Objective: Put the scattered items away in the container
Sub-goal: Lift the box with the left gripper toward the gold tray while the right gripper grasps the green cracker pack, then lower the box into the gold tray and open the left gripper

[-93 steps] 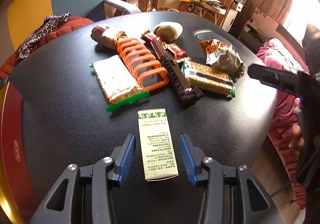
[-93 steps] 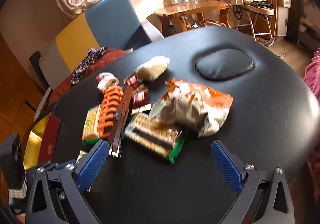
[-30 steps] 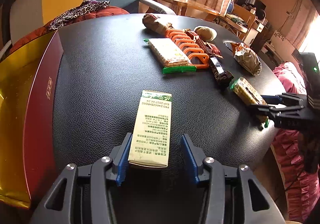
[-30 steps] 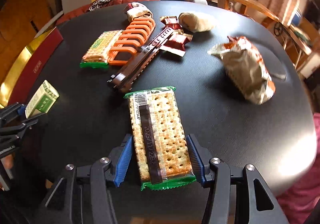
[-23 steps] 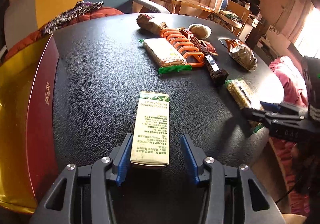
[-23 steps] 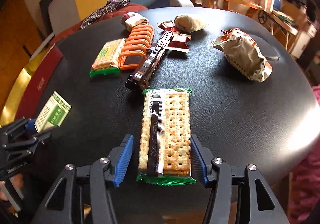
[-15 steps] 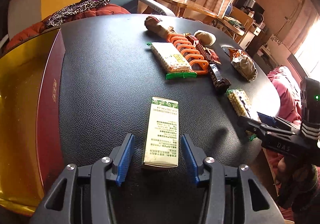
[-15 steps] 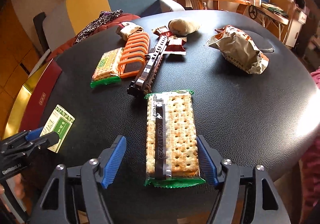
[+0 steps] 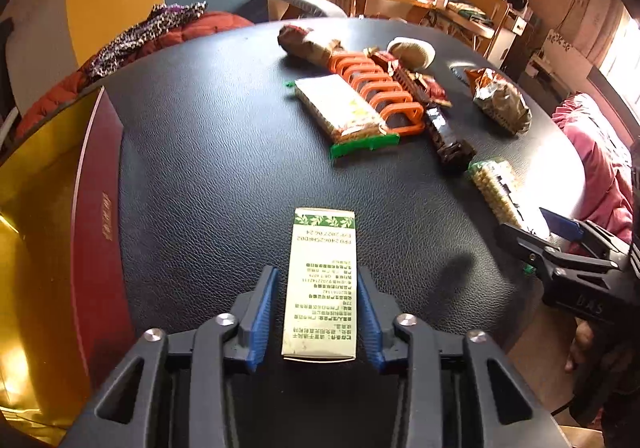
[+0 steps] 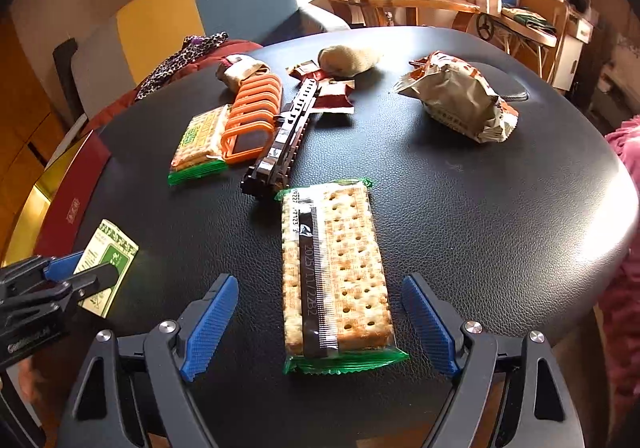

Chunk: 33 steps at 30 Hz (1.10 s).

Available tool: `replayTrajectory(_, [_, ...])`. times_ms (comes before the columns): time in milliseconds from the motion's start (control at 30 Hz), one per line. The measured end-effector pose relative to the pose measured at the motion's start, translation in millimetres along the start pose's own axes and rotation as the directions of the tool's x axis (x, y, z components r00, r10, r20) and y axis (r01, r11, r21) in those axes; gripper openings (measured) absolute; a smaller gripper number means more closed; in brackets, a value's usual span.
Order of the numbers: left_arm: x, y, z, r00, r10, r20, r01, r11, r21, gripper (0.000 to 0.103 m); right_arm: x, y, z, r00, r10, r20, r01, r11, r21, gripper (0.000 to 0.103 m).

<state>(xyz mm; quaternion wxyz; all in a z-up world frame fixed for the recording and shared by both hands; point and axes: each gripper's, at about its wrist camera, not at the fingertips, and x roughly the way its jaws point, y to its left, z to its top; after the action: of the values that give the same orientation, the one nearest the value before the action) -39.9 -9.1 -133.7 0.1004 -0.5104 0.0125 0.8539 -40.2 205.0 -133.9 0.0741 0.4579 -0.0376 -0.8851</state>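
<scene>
The small green-and-white box (image 9: 320,280) lies flat on the black bench (image 9: 208,152), near its left edge, with its near end between the blue fingers (image 9: 262,314) of the left gripper (image 9: 318,322). Those fingers have just been closing; the right one lies against the box's side, while a thin gap shows by the left one, so I cannot tell whether the box is actually clamped. Just left of the box, beyond the bench edge, sits the container (image 9: 92,216), a dark red box with a gold lining. Toward the right of the bench the cracker packet (image 10: 336,272) with green end seals lies lengthwise between the fingers (image 10: 208,322) of the right gripper (image 10: 320,328), which have just been opening and now stand wide, clear of the packet on both sides and holding nothing. Farther out on the bench, a second cracker packet (image 10: 198,144) lies against an orange plastic rack (image 10: 252,116), with a dark brown bar (image 10: 280,144) just beside the rack. Behind these are a brown wrapped roll (image 10: 240,72), small red wrappers (image 10: 332,96) and a pale rounded lump (image 10: 348,58). A crumpled snack bag (image 10: 460,100) lies apart to the right. Beyond the bench stand a blue and yellow seat (image 10: 192,8) and a wooden table (image 10: 400,0).
</scene>
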Motion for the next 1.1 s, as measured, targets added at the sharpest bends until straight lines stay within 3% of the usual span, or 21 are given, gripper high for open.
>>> replayTrajectory(300, [1.7, -7.5, -2.5, 0.999, 0.043, 0.015, -0.043, 0.999, 0.010, 0.030, 4.8, 9.0, -2.7, 0.999, -0.041, -0.009, 0.041, 0.997, -0.062, 0.089])
replayTrajectory(533, [-7.9, -3.5, -3.1, 0.999, 0.013, 0.037, -0.012, 1.000, -0.025, 0.030, 6.8, 13.5, -4.2, 0.998, -0.068, -0.007, 0.067, 0.995, -0.080, 0.091])
replayTrajectory(767, [-53.8, 27.8, 5.9, 0.989, -0.028, 0.148, 0.045, 0.992, -0.117, 0.030, 6.7, 15.5, -4.5, 0.996, -0.090, 0.001, 0.090, 0.993, -0.076, 0.089])
replayTrajectory(867, [-80.3, 63.3, 9.4, 0.979, 0.009, 0.205, 0.032, 0.981, -0.193, 0.030, 6.9, 16.0, -4.3, 0.996, -0.095, 0.000, 0.094, 0.992, -0.081, 0.089])
replayTrajectory(967, [-101.4, 104.4, 9.8, 0.965, 0.104, 0.242, -0.040, 0.966, -0.256, 0.030, 7.0, 16.2, -4.3, 0.995, -0.097, 0.002, 0.097, 0.992, -0.084, 0.089])
replayTrajectory(1100, [-103.2, 159.6, 2.0, 0.954, 0.217, 0.206, -0.139, 0.931, -0.338, 0.030, 7.0, 16.0, -4.1, 0.995, -0.099, 0.001, 0.098, 0.991, -0.087, 0.089])
